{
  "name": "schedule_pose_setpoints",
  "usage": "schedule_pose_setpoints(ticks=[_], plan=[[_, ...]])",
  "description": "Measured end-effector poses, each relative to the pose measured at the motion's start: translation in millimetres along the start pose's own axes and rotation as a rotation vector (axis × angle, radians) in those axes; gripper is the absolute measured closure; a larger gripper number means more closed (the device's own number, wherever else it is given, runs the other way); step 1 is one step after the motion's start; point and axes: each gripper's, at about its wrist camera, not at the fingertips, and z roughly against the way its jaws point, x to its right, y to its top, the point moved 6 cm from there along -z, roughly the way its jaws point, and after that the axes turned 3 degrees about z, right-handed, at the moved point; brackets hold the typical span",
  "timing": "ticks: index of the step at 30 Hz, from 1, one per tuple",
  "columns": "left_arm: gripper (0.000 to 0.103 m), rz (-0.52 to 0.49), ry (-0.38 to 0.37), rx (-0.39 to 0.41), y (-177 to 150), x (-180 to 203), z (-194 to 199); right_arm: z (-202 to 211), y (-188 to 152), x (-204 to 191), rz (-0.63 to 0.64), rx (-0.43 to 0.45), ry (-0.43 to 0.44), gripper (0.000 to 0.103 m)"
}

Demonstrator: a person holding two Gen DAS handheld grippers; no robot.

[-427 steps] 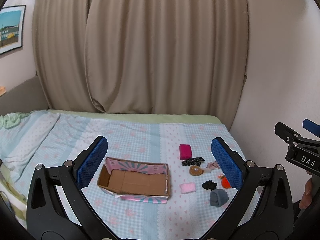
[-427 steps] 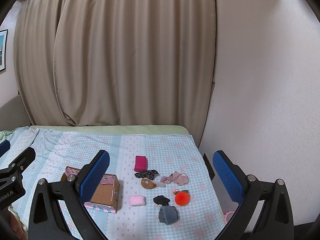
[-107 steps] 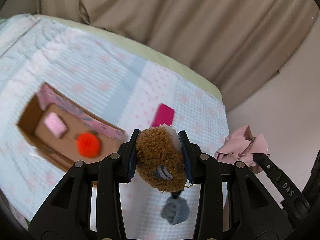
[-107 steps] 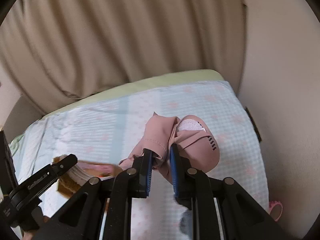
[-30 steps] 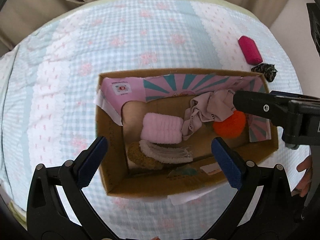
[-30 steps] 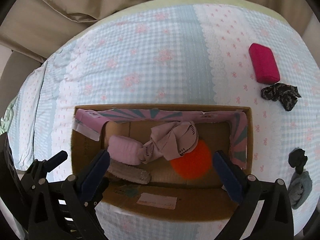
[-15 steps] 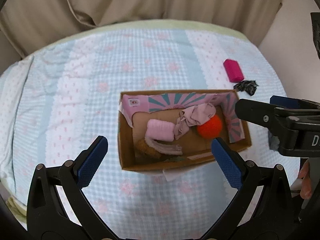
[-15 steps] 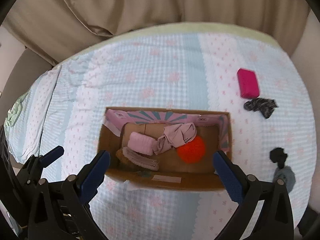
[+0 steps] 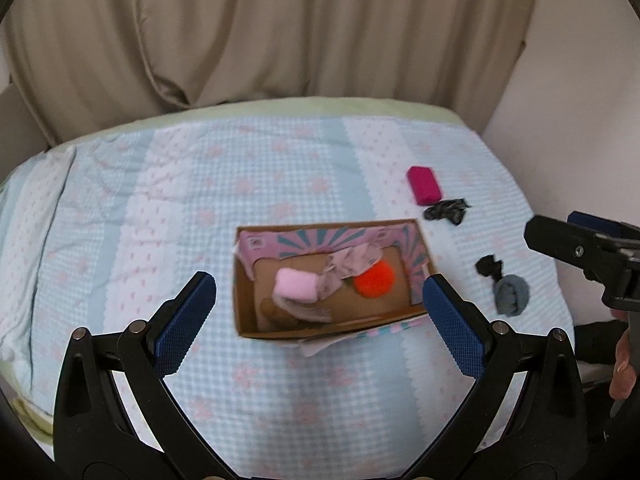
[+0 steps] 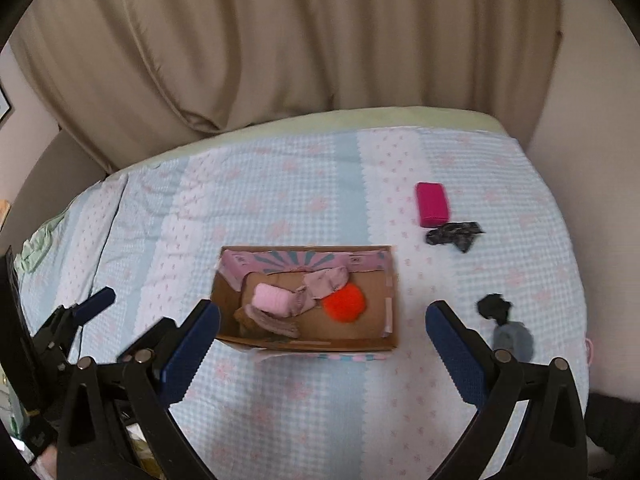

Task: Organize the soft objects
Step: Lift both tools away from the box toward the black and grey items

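1. Four soft things lie loose on the bed [image 10: 320, 184], all toward its right edge and to the right of the open brown cardboard box with pink patterned flaps [image 10: 394, 292]: a magenta rectangular pad [image 10: 432, 204] and a crumpled dark patterned cloth [image 10: 454, 236] just beside it, nearer the far right corner; a small black fabric scrap [image 10: 494, 306] touching a grey knitted bundle [image 10: 514, 338], nearer the front.
2. The right tongs [image 10: 320, 356] hang above the box's front wall; the grey bundle sits just beyond the right blue pad, so this hand looks the nearer one for the next pick, with a short swing rightward.
3. The magenta pad's long axis runs roughly front to back on the bed, so the pads would close across its short sides.
4. The right tongs are spread wide and carry nothing.
5. The left tongs [image 9: 320, 318] are likewise wide apart and empty, aimed at the box.
6. Inside the box rest a pale pink fluffy roll [image 9: 298, 286], a dusty-pink cloth [image 9: 352, 264], an orange pom-pom [image 9: 374, 280] and a brown plush piece [image 9: 276, 314].
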Motion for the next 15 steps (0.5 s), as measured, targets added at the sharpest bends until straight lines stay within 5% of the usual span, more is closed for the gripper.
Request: schedule_pose_setpoints(ticks=[15], plan=[[0.000, -0.016, -0.082, 0.017, 12, 146, -7, 42, -37, 166, -0.042, 0.020, -0.110, 0.001]])
